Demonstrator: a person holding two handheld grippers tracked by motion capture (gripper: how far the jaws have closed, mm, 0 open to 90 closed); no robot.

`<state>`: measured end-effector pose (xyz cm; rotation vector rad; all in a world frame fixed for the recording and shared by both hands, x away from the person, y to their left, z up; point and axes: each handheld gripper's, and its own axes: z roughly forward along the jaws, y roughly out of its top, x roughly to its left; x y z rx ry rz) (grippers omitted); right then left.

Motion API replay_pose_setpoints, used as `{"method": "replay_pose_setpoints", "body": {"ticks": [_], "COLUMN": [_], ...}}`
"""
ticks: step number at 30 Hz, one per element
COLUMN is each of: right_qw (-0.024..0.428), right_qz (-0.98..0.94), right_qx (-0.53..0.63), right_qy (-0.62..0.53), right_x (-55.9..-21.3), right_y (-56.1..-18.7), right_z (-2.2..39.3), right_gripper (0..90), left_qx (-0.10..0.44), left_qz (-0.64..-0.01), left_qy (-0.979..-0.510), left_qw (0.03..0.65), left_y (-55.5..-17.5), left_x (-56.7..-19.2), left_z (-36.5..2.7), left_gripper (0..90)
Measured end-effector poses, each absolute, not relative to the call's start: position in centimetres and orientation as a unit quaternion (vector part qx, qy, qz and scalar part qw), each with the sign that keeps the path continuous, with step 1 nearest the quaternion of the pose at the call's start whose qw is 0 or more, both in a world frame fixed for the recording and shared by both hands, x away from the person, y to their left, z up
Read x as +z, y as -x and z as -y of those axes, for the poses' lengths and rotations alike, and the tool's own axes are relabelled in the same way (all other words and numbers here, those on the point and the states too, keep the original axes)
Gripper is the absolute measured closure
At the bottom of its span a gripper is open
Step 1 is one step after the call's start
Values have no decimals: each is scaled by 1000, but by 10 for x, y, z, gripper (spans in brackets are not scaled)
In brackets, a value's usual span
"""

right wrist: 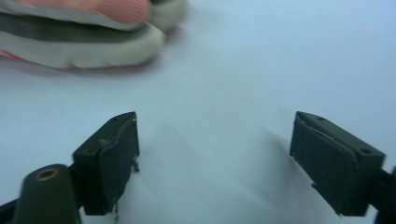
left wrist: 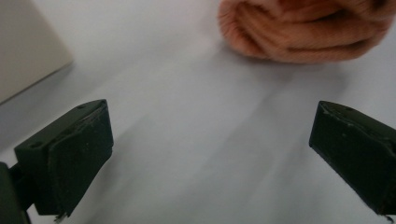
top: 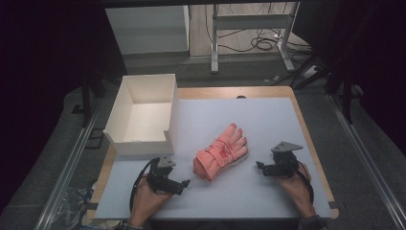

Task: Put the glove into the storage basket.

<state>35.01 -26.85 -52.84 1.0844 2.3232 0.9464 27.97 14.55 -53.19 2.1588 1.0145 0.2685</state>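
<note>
A pair of orange-pink knitted gloves lies stacked in the middle of the white table mat, fingers pointing up and right. My left gripper rests low on the mat just left of the glove cuffs, open, nothing between its jaws. My right gripper sits to the right of the gloves, jaws wide and open over bare mat. In the right gripper view the glove fingers lie beyond the left jaw, apart from it.
An open white box stands at the table's back left, close to my left gripper. The wooden table edge runs along the right. Metal table legs and cables are on the floor behind.
</note>
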Motion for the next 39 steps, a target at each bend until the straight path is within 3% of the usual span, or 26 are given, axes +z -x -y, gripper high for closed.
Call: {"method": "replay_pose_setpoints", "body": {"ticks": [24,32,39], "right_qw": [196,196,196], "right_qz": [-825,-825,-825], "right_qx": [337,337,338], "right_qy": [-409,-409,-409], "right_x": [-531,-531,-531], "right_y": [-356,-355,-355], "right_z": [279,279,278], "right_gripper": [116,116,116], "left_qx": [92,98,97], "left_qz": [-340,-327,-328], "left_qy": [-865,-873,-884], "left_qw": [357,348,318], "left_y": [-305,-328,-343], "left_x": [-464,-460,-479], "left_z": [-87,-53,-28], "left_gripper": [0,0,0]}}
